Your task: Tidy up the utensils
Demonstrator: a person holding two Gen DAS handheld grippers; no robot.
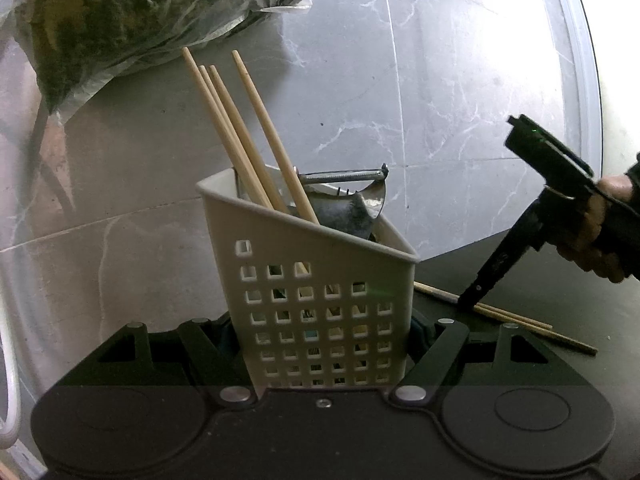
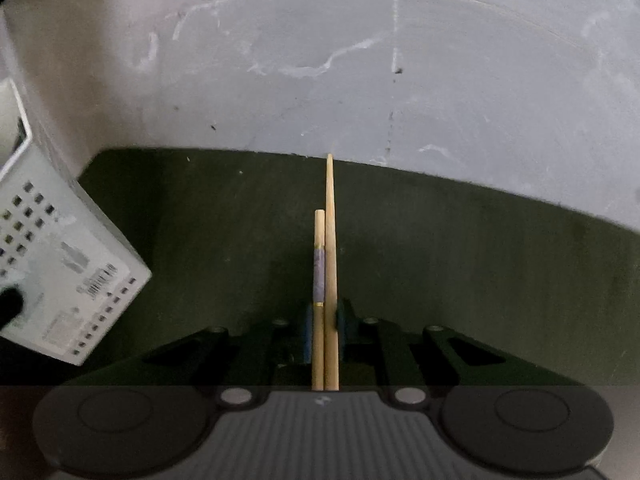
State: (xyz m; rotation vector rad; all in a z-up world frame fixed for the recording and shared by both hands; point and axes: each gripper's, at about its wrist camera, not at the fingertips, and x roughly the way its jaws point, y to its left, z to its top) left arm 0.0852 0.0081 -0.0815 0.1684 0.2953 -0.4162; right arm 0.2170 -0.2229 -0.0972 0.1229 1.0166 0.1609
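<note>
A white perforated utensil basket (image 1: 320, 300) stands between the fingers of my left gripper (image 1: 324, 332), which is shut on its sides. Several wooden chopsticks (image 1: 240, 132) and a metal peeler (image 1: 344, 178) stick out of its top. To the right, my right gripper (image 1: 472, 300) points steeply down at two chopsticks (image 1: 512, 316) lying on the black table. In the right wrist view the right gripper (image 2: 325, 316) is shut on these two chopsticks (image 2: 330, 260), one with a patterned band, and they run forward side by side. The basket (image 2: 60, 260) is at the left edge.
The black table (image 2: 440, 260) ends just beyond the chopstick tips, with grey marble floor (image 1: 440, 80) below. A clear plastic bag of dark greens (image 1: 120, 12) lies at the upper left. A person's hand (image 1: 600, 232) holds the right gripper. A white cable (image 1: 8, 380) curves at the left edge.
</note>
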